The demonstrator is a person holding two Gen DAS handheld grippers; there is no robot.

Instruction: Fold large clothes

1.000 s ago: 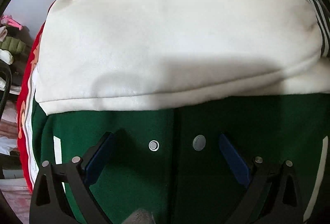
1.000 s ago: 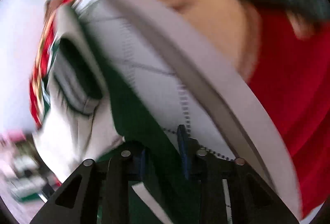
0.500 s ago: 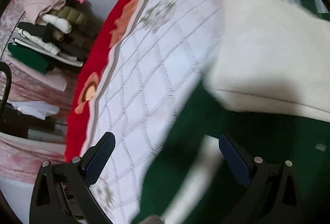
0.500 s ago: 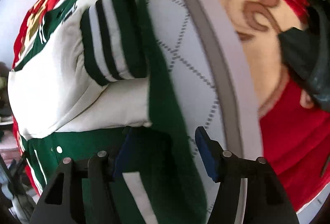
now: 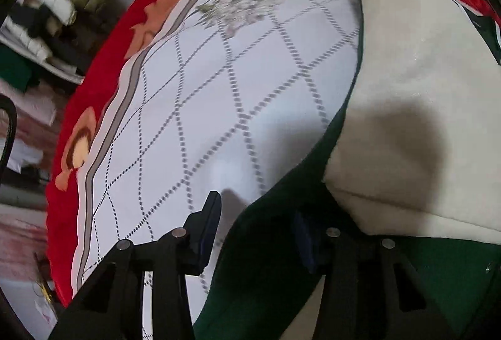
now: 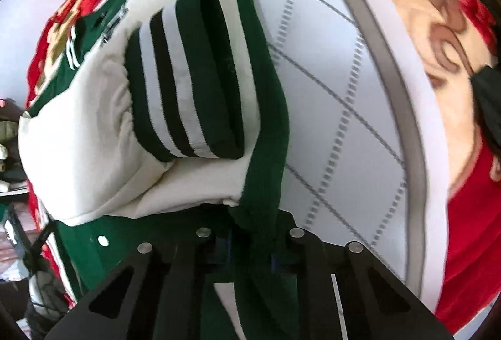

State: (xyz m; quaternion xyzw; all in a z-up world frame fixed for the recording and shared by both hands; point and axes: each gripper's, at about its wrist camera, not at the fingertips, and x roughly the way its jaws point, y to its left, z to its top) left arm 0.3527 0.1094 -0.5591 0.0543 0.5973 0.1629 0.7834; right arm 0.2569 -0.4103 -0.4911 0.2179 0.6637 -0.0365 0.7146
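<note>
Fig. Green-and-cream varsity jacket [image 6: 94, 152] lying on a white diamond-pattern sheet [image 5: 219, 89], over a red floral blanket [image 5: 94, 83]; fold partly done.

Jacket state: both cream sleeves already lie crossed over the green body. Striped cuff [image 6: 188, 74] rests on top of the cream sleeve, near the jacket's side edge. Snap buttons [image 6: 102, 240] visible on the green front, below the sleeve. Body not yet folded in half, so approx. mid-task; remaining work, by judgement: bring hem up toward collar (or sides in), then flatten.

Right gripper [image 6: 250, 252]: fingers nearly together, pinching the jacket's green side edge; fabric runs up between them, w/ no visible gap.

Left gripper [image 5: 256, 233]: fingers partway apart, straddling the jacket's opposite green edge; left finger [image 5: 206, 230] sits over bare sheet beside the jacket, right finger over green cloth. Whether cloth is actually clamped cannot be told; jaws look not yet closed.

Clothes pile [image 5: 47, 27] lies beyond the blanket, well apart from jacket.
</note>
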